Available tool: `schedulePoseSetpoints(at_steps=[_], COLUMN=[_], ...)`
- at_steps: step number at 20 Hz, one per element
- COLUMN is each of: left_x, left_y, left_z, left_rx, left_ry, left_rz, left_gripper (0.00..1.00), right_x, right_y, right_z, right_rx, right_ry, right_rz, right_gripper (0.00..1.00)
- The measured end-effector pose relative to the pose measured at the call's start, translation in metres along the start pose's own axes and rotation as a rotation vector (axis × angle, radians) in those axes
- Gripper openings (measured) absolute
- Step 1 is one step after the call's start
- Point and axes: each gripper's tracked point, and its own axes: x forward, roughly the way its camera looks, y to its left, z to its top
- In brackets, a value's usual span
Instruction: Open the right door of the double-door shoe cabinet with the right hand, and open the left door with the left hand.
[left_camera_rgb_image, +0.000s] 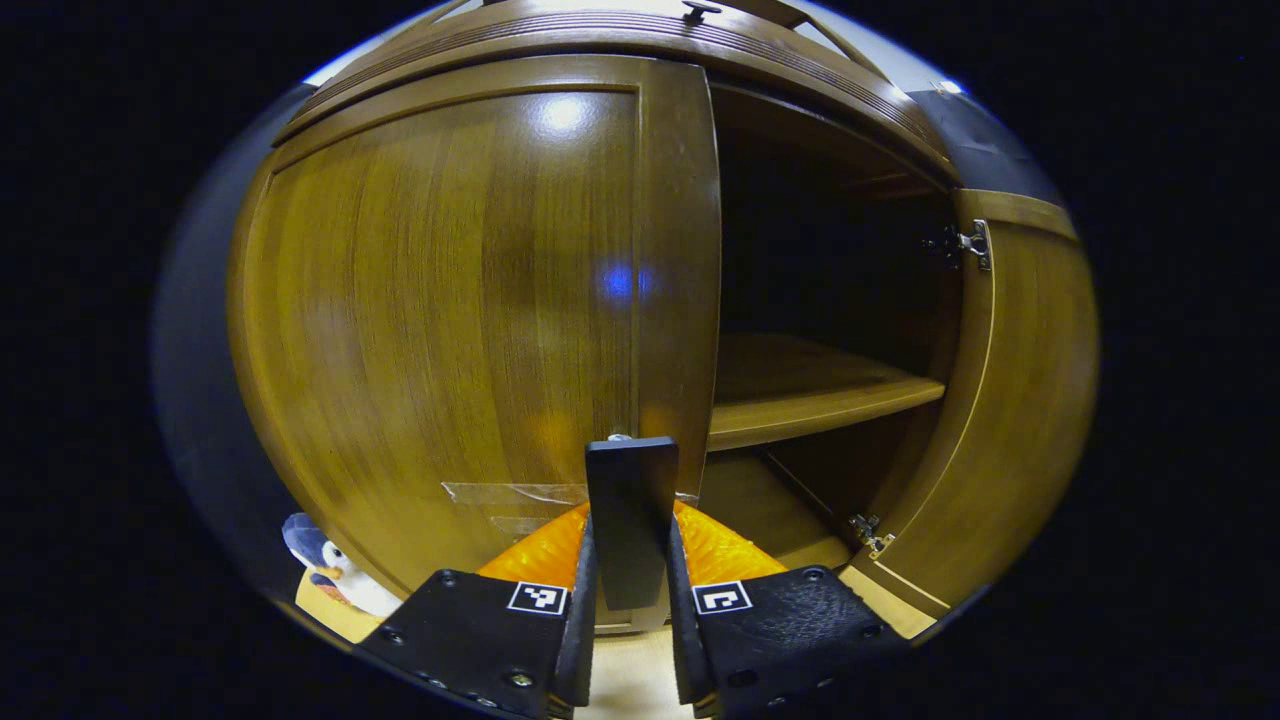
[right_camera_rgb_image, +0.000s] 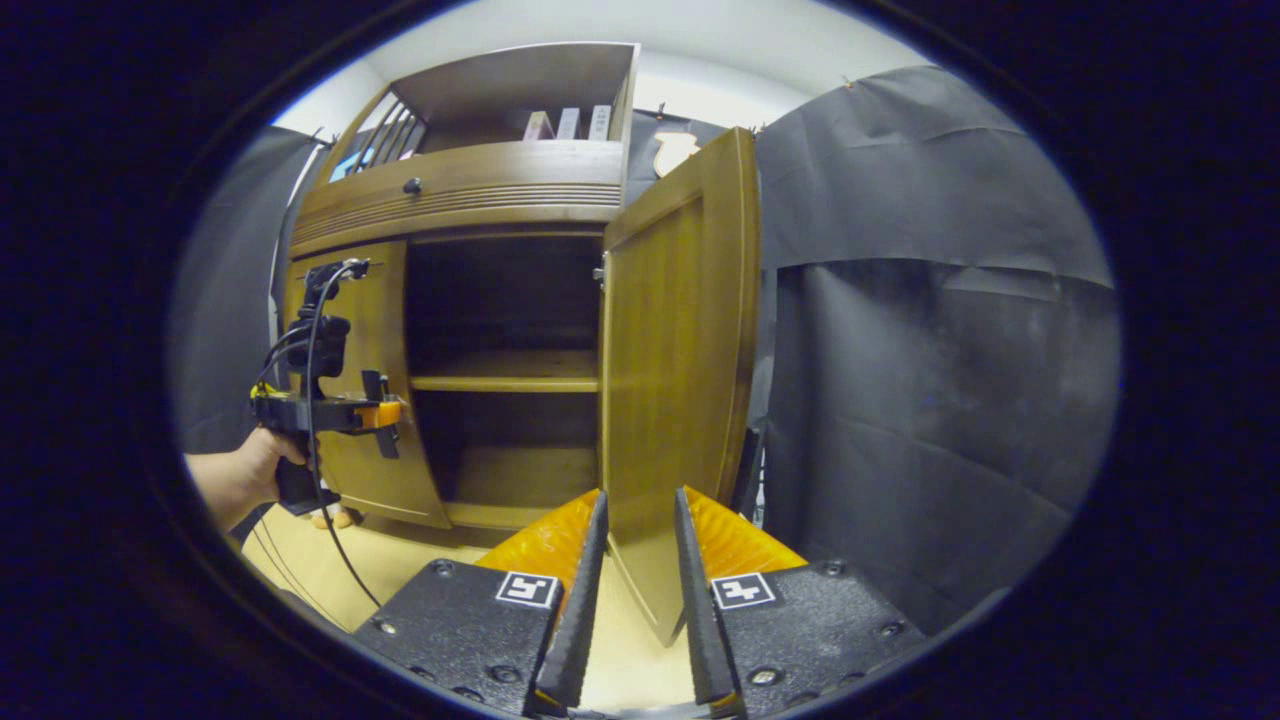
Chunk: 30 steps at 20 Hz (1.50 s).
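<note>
- Shoe cabinet (right_camera_rgb_image: 470, 190) in brown wood is seen in the right gripper view against the black-draped booth wall, with an open upper shelf holding a few boxes above it.
- Its right door (right_camera_rgb_image: 680, 370) is swung wide open, standing edge-on toward the camera, and the dark interior with one inner shelf (right_camera_rgb_image: 510, 372) is exposed.
- The left door (left_camera_rgb_image: 450, 300) is seen close up in the left gripper view, shut or nearly so; its free edge lies beside the open compartment.
- A dark, flat handle (left_camera_rgb_image: 631, 520) low on the left door's free edge is clamped between both fingers of the left hand-held gripper (left_camera_rgb_image: 631, 590).
- The right hand-held gripper (right_camera_rgb_image: 640, 590) is held in front of the cabinet, its fingers parted and empty, with the right door's lower corner seen between them but not touched.
- The left hand-held gripper is also seen at the left door, held by a hand (right_camera_rgb_image: 245, 475).
- A small plush toy (left_camera_rgb_image: 330, 570) lies at the cabinet's lower left corner.
</note>
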Motion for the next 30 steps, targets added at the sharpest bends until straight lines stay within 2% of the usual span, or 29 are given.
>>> schedulePoseSetpoints(at_steps=[1, 2, 3, 4, 5, 6, 8, 9, 10, 11, 13, 15, 16, 18, 19, 20, 21, 22, 25, 26, 30], left_x=[0.0, -0.001, -0.001, -0.003, -0.006, -0.009, -0.015, -0.017, -0.02, -0.024, -0.034, -0.044, -0.05, -0.064, -0.073, -0.08, -0.087, -0.093, -0.108, -0.113, -0.134], left_y=[0.001, 0.0, 0.001, 0.0, -0.003, -0.003, -0.001, -0.002, -0.002, -0.001, 0.0, 0.001, 0.002, 0.005, 0.007, 0.01, 0.012, 0.014, 0.02, 0.022, 0.035], left_z=[-0.001, -0.001, -0.002, -0.001, -0.001, -0.002, -0.005, -0.005, -0.005, -0.007, -0.009, -0.012, -0.013, -0.017, -0.019, -0.02, -0.022, -0.023, -0.028, -0.029, -0.034], left_rx=[-0.003, 0.0, 0.002, 0.001, -0.01, -0.011, 0.001, 0.001, -0.001, 0.003, 0.021, 0.025, 0.025, 0.046, 0.055, 0.063, 0.066, 0.062, 0.047, 0.044, 0.024], left_ry=[0.005, 0.011, 0.011, 0.008, 0.005, -0.003, -0.012, -0.013, -0.014, -0.016, -0.024, -0.029, -0.032, -0.038, -0.043, -0.049, -0.051, -0.052, -0.053, -0.054, -0.06], left_rz=[0.003, 0.006, 0.002, -0.008, -0.011, -0.014, -0.013, -0.009, -0.002, 0.005, 0.013, 0.017, 0.02, 0.038, 0.05, 0.06, 0.068, 0.072, 0.087, 0.094, 0.124], left_gripper=[0.31, 0.31, 0.4, 0.4, 0.31, 0.24, 0.24, 0.33, 0.33, 0.24, 0.24, 0.24, 0.24, 0.24, 0.24, 0.33, 0.24, 0.24, 0.24, 0.24, 0.24], right_x=[-0.001, -0.001, 0.0, -0.001, -0.001, -0.001, -0.001, 0.0, 0.0, 0.0, 0.003, 0.006, 0.009, 0.015, 0.017, 0.021, 0.021, 0.022, 0.024, 0.026, 0.032], right_y=[0.001, 0.003, 0.003, 0.004, 0.005, 0.004, 0.005, 0.007, 0.007, 0.009, 0.011, 0.016, 0.019, 0.028, 0.033, 0.036, 0.04, 0.045, 0.059, 0.061, 0.076], right_z=[-0.001, -0.001, 0.0, -0.001, -0.001, -0.002, -0.003, -0.003, -0.004, -0.005, -0.008, -0.011, -0.011, -0.009, -0.008, -0.008, -0.009, -0.008, -0.001, 0.002, 0.003], right_rx=[-0.007, -0.014, -0.018, -0.021, -0.022, -0.025, -0.032, -0.035, -0.04, -0.042, -0.048, -0.063, -0.075, -0.1, -0.11, -0.12, -0.125, -0.128, -0.149, -0.157, -0.173], right_ry=[0.001, 0.001, 0.001, 0.0, -0.002, -0.002, 0.001, -0.001, -0.002, -0.004, -0.005, 0.0, -0.002, -0.015, -0.02, -0.023, -0.023, -0.025, -0.052, -0.062, -0.07], right_rz=[0.007, 0.012, 0.014, 0.02, 0.024, 0.033, 0.045, 0.053, 0.061, 0.073, 0.088, 0.105, 0.12, 0.15, 0.167, 0.179, 0.193, 0.211, 0.26, 0.274, 0.328], right_gripper=[0.48, 0.43, 0.43, 0.43, 0.48, 0.43, 0.43, 0.43, 0.43, 0.43, 0.44, 0.51, 0.59, 0.63, 0.7, 0.82, 0.87, 0.9, 0.91, 0.84, 0.84])
